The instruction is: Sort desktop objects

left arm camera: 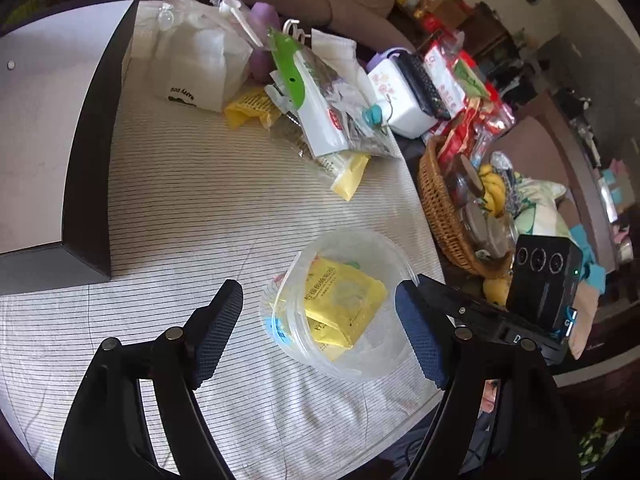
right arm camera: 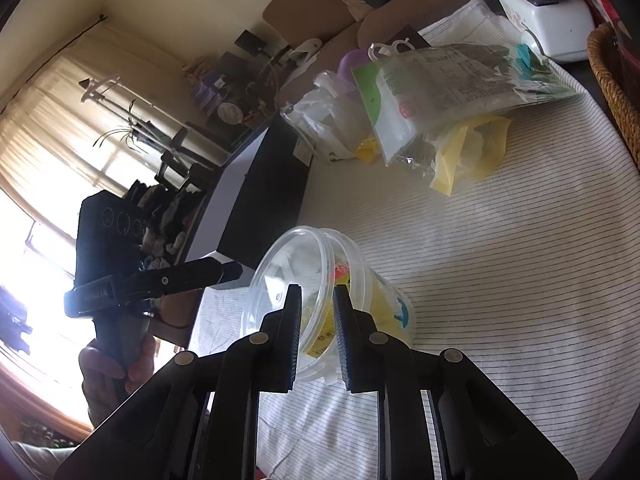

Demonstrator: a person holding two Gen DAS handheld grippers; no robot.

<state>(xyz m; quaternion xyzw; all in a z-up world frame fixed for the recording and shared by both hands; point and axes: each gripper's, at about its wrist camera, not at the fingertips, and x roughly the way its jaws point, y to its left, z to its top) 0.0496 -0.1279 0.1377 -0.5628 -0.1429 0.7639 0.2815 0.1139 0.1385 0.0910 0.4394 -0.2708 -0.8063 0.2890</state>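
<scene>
Partly done: yellow packets (left arm camera: 344, 304) sit in the tub (left arm camera: 340, 304) on the tabletop (left arm camera: 180, 200); right tool (right arm camera: 318, 340) pinches its rim, left tool (left arm camera: 320, 336) wide, empty; bag pile (left arm camera: 312, 112) still unsorted.

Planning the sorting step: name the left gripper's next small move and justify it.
Probably reach the left gripper to the loose yellow packet by the pile: its jaws are open and empty, while the right gripper holds the clear tub tilted.
</scene>
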